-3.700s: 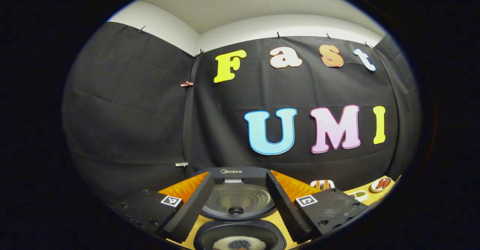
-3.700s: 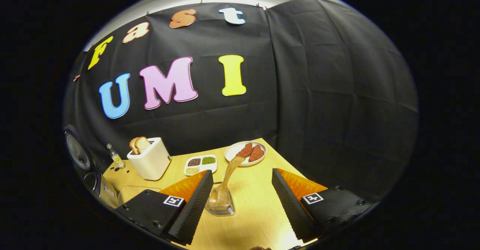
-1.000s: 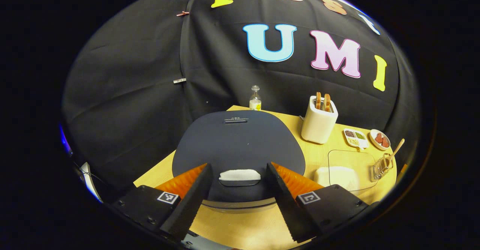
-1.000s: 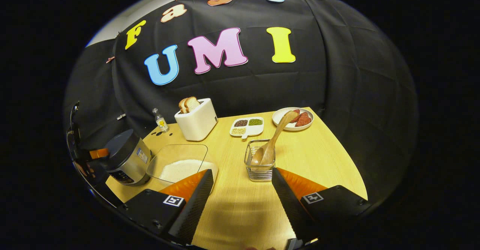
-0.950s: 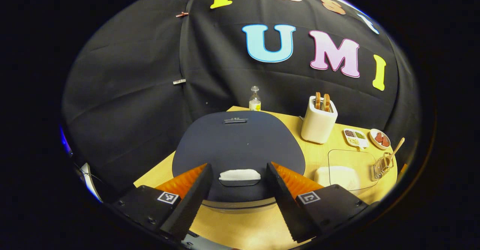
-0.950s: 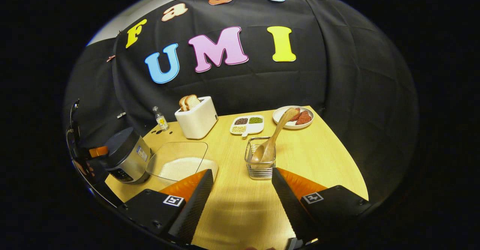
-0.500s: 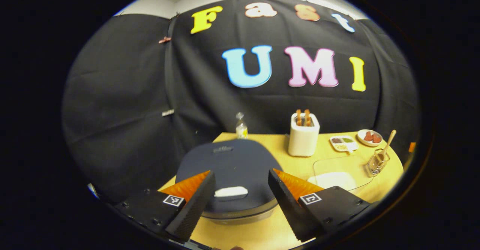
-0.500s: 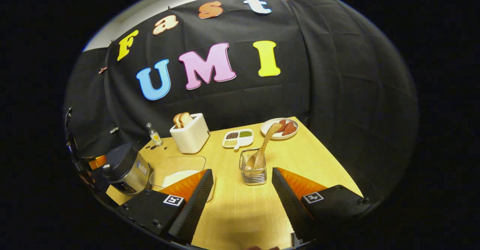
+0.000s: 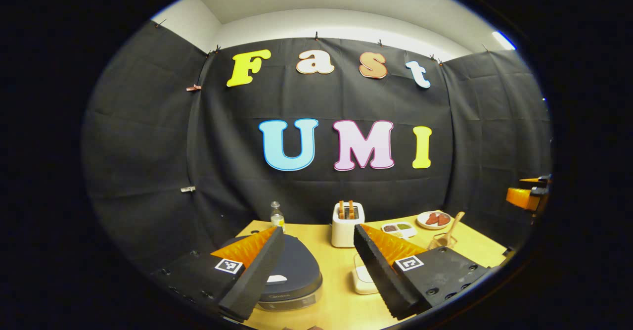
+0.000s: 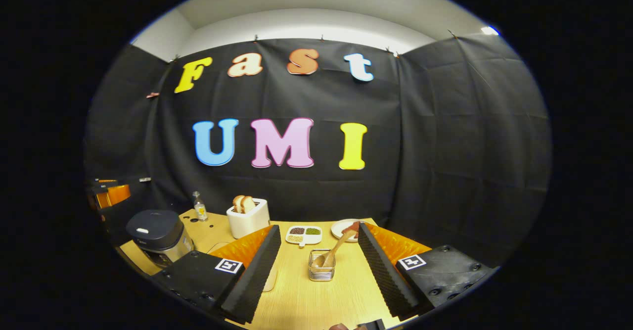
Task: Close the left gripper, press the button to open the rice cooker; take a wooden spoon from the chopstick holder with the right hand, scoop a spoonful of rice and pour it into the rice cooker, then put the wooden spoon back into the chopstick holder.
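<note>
The left gripper (image 9: 316, 270) hangs up in the air above the near edge of the table (image 9: 341, 310); its two fingers are spread wide apart and hold nothing; the right gripper (image 10: 316, 270) is up in the air too, with its fingers wide apart and nothing between them. In the left gripper view the other gripper peeks in far off at the right edge; in the right gripper view the other gripper peeks in at the left edge.

The rice cooker (image 9: 292, 275) sits on the left part of the table with its dark lid down; a small pale button (image 9: 277, 279) shows on the front of the lid; in the right gripper view the rice cooker (image 10: 157, 235) sits at the far left of the table. The wooden spoon (image 10: 332, 254) stands tilted in the chopstick holder (image 10: 321, 272), its handle leaning up to the right; the holder is a small wire basket in the middle of the table, between the right gripper's fingers in the right gripper view. Just beside the cooker is a clear box of rice (image 9: 362, 278), partly hidden behind a finger.

Farther back stand a white toaster (image 10: 248, 223) with bread slices in it, a little bottle (image 10: 199, 206), a small tray of beans (image 10: 304, 235), and a plate (image 9: 433, 219) with red food on it.
</note>
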Demonstrator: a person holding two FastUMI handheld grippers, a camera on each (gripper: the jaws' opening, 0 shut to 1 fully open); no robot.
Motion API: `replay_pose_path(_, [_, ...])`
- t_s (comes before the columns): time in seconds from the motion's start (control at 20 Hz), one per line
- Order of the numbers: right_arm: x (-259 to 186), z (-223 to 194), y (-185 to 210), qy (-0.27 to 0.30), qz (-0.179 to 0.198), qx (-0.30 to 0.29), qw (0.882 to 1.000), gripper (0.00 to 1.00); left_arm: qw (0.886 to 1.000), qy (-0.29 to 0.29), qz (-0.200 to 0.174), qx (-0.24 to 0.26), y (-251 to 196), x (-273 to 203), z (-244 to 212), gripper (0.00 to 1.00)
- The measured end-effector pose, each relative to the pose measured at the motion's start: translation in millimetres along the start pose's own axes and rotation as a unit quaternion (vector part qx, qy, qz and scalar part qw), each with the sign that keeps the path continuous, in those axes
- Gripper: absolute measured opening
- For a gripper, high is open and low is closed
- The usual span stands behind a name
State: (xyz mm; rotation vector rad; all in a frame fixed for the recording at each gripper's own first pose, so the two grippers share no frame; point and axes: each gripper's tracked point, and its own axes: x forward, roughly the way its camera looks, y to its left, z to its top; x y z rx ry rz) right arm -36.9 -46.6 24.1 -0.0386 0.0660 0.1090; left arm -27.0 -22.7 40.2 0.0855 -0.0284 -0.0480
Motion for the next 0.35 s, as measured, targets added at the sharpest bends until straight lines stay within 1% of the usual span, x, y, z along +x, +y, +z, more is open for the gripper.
replay_pose_path(0.1, [-8.4, -1.5, 14.0, 0.005, 0.036, -0.010, 0.999, 0.99, 1.000, -0.017, -0.013, 0.008, -2.2, -9.4, 11.0, 0.96])
replay_pose_path(0.15, [-12.6, -6.2, 18.6, 0.012, 0.048, -0.011, 0.999, 0.98, 0.999, -0.024, -0.009, 0.022, 0.3, -13.3, 16.4, 0.99])
replay_pose_path(0.2, [-19.1, -14.6, 21.8, 0.022, 0.056, -0.010, 0.998, 0.98, 0.999, -0.030, 0.000, 0.032, 4.9, -18.4, 18.7, 0.99])
replay_pose_path(0.25, [-23.9, -20.7, 21.2, 0.035, 0.055, -0.009, 0.998, 0.98, 0.999, -0.027, 0.013, 0.036, 6.7, -24.5, 19.6, 0.96])
replay_pose_path(0.3, [-26.8, -19.6, 17.8, 0.039, 0.047, -0.008, 0.998, 0.98, 0.999, -0.028, 0.023, 0.033, 3.6, -30.0, 19.1, 0.96])
replay_pose_path(0.35, [-29.5, -14.7, 19.2, 0.032, 0.047, -0.003, 0.998, 0.98, 0.999, -0.031, 0.027, 0.026, -1.9, -35.5, 22.2, 0.99])
